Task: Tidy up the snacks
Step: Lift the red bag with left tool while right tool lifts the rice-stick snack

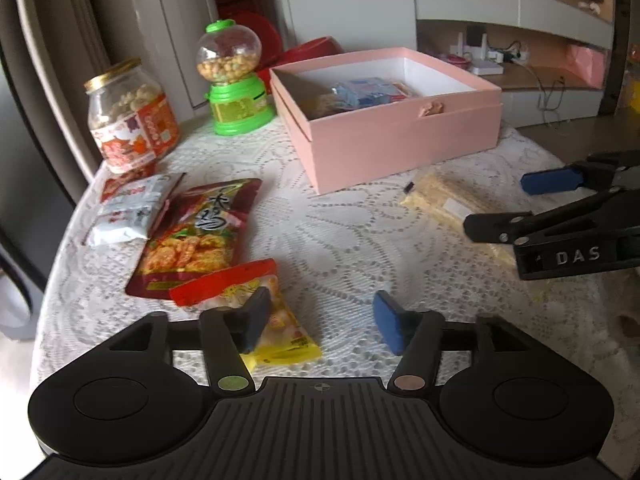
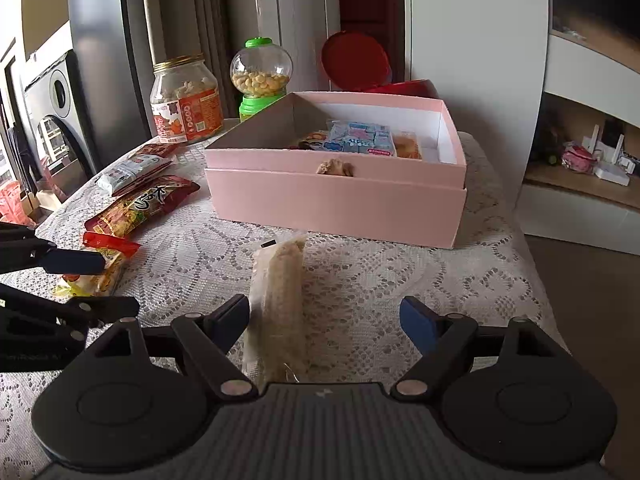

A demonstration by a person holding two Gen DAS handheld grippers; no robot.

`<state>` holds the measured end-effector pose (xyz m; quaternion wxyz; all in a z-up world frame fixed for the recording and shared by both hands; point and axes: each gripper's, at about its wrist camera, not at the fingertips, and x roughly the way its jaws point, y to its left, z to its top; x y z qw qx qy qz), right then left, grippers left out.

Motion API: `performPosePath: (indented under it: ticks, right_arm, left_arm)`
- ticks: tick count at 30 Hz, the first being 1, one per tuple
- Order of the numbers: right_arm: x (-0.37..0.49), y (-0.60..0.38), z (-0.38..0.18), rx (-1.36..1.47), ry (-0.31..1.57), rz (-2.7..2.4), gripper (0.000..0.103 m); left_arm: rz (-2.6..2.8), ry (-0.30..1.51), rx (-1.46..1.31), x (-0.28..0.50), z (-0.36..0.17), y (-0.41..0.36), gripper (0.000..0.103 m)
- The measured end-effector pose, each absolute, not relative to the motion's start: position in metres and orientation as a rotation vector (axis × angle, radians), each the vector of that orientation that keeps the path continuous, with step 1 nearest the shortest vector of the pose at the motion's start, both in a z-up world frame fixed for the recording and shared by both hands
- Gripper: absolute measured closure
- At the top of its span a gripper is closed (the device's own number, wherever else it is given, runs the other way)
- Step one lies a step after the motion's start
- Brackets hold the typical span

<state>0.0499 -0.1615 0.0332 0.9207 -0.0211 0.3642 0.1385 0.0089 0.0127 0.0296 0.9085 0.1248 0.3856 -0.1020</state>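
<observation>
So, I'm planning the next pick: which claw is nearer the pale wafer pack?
Right. The right claw straddles the pale wafer pack; the left claw sits off to its side.

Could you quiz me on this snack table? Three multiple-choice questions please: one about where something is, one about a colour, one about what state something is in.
1. Where does the clear corn packet lie?
A. In the box
B. On the tablecloth, in front of the box
C. On top of the jar

2. What colour is the open box?
A. Pink
B. Blue
C. Green

3. How is the right claw?
A. Shut on the jar
B. Shut on nothing
C. Open, fingers either side of the corn packet

Answers:
1. B, the packet rests on the lace cloth near the box's front wall.
2. A, its walls are pink.
3. C, its blue pads stand wide apart.
</observation>
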Motion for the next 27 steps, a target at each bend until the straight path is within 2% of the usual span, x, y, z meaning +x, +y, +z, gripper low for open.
performPosePath:
  ticks: [8, 13, 27]
  right_arm:
    - [0.049, -0.162, 0.03, -0.03, 0.782, 0.28, 0.019]
    - [0.049, -0.16, 0.029, -0.037, 0.786, 0.274, 0.019]
    - [0.048, -0.156, 0.027, -0.063, 0.786, 0.265, 0.018]
  left_arm:
    - [-0.136, 0.739, 0.029, -0.003, 0.045, 0.059, 0.038]
    - [-0.077, 0.786, -0.068, 0.005, 0.038, 0.081, 0.039]
    - [-0.09, 0.789, 0.058, 0.035, 0.02, 0.056, 0.038]
